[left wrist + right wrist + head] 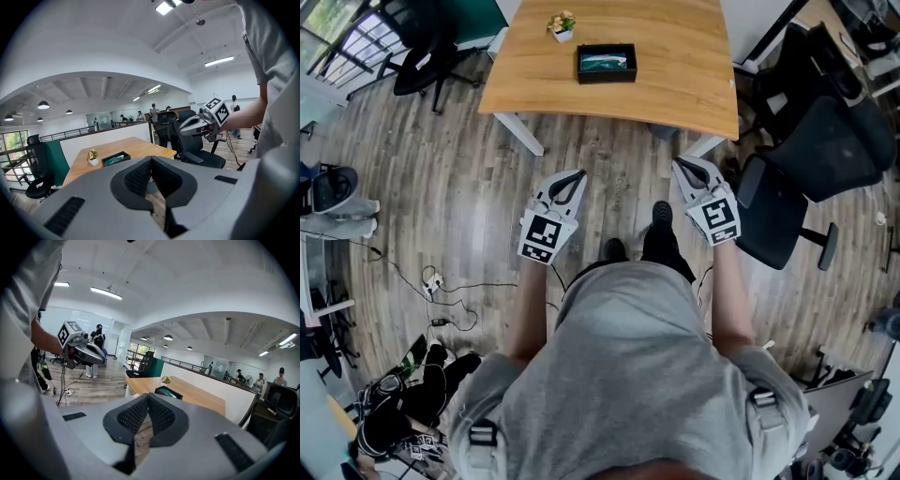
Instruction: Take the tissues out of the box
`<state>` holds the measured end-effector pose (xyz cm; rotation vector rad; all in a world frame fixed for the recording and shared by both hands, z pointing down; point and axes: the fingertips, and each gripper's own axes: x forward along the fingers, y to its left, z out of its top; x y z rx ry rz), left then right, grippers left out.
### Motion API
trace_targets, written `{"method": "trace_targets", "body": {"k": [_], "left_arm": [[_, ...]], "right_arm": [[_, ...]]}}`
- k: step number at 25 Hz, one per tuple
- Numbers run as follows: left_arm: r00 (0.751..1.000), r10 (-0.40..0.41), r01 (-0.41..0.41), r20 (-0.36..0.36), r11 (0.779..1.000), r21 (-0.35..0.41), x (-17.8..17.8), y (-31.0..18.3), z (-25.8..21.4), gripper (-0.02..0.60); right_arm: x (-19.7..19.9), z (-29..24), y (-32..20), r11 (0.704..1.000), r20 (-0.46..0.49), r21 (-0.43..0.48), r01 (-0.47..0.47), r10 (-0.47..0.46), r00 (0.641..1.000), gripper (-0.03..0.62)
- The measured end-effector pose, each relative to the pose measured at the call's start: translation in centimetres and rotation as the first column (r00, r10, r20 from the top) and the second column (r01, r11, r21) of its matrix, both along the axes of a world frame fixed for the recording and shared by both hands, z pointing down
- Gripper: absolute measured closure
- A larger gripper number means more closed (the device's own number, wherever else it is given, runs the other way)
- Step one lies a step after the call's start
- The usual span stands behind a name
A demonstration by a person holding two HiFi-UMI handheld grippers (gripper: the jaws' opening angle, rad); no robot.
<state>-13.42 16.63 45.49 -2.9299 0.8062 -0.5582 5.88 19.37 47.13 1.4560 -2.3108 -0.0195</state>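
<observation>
Head view alone shows my shoes (pixel 661 213); gripper views add distant ppl (pixel 153 111). L gripper (pixel 579 174), R gripper (pixel 679 162): fingers together, empty, short of box (pixel 607 63).

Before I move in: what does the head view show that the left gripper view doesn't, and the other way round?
Only the head view: the whole left gripper from above, the person's shoes and the cables on the floor. Only the left gripper view: its own jaws close up, shut with nothing between them, the ceiling lights and people far behind. Both: the right gripper, the wooden table, and the black box and small plant on it.
</observation>
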Motion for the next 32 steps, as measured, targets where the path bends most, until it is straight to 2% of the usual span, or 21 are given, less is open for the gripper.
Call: {"method": "trace_targets", "body": {"k": [12,16,21,26,29,32], "left_arm": [[0.998,-0.004,0.004,-0.055,1.000,-0.010,-0.21,-0.51,-0.55,0.558],[0.998,0.001,-0.001,-0.060,1.000,-0.007,-0.10,-0.54,-0.65,0.552],[0.998,-0.004,0.004,-0.062,1.000,-0.004,-0.18,-0.77,-0.74,0.463],[0.998,-0.004,0.003,-0.064,1.000,-0.015,-0.12,-0.65,-0.50,0.408],[0.996,0.010,-0.014,-0.084,0.999,-0.050,0.13,-0.25,-0.48,0.380],[0.996,0.020,-0.026,-0.089,0.998,-0.063,0.52,0.05,-0.54,0.360]], "right_arm": [[-0.36,0.35,-0.09,1.000,-0.007,-0.014,-0.002,0.002,1.000,0.588],[-0.40,0.33,-0.13,1.000,0.003,-0.013,-0.004,0.004,1.000,0.568],[-0.57,0.07,-0.17,1.000,0.007,-0.001,0.000,0.000,1.000,0.501],[-0.48,-0.04,-0.11,1.000,0.001,0.011,-0.003,0.003,1.000,0.418],[-0.52,0.06,0.00,1.000,-0.001,0.012,-0.005,0.005,1.000,0.381],[-0.71,0.14,0.21,1.000,0.015,0.012,0.015,-0.015,1.000,0.314]]}}
